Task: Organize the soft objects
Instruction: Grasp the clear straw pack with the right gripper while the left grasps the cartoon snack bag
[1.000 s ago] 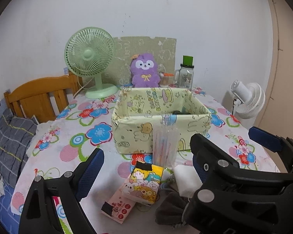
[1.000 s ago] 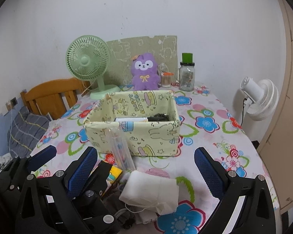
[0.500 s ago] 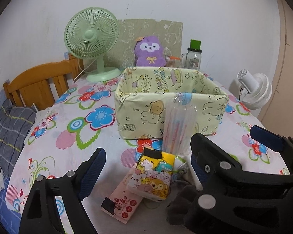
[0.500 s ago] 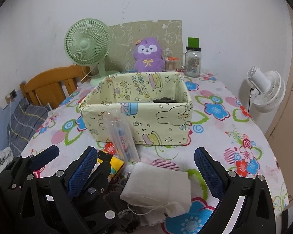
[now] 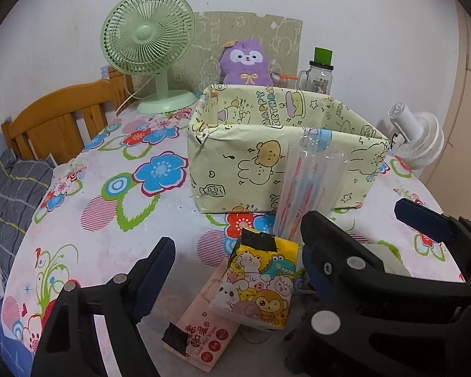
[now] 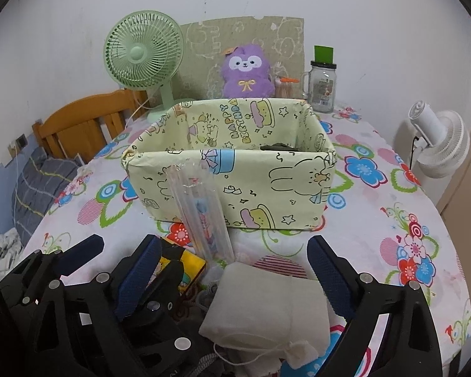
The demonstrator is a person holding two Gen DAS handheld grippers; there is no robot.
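1. Covering the table [image 5: 78, 220], a flowered cloth bears the yellow cartoon-print box [image 6: 235, 185].
2. Right gripper [image 6: 232, 267]: jaws spread, just narrowing, either side of the white folded cloth [image 6: 267, 308], not pressing it.
3. Left gripper [image 5: 235, 270]: jaws apart, just narrowing, flanking the cartoon tissue pack [image 5: 257, 282], untouched.

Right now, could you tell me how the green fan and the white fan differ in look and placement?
The green fan stands on the floral table at its back left, beside the purple plush; the white fan sits off the table's right edge, lower down. The green fan faces the camera, grille upright; the white fan is turned away, its back showing. Both are small caged fans.
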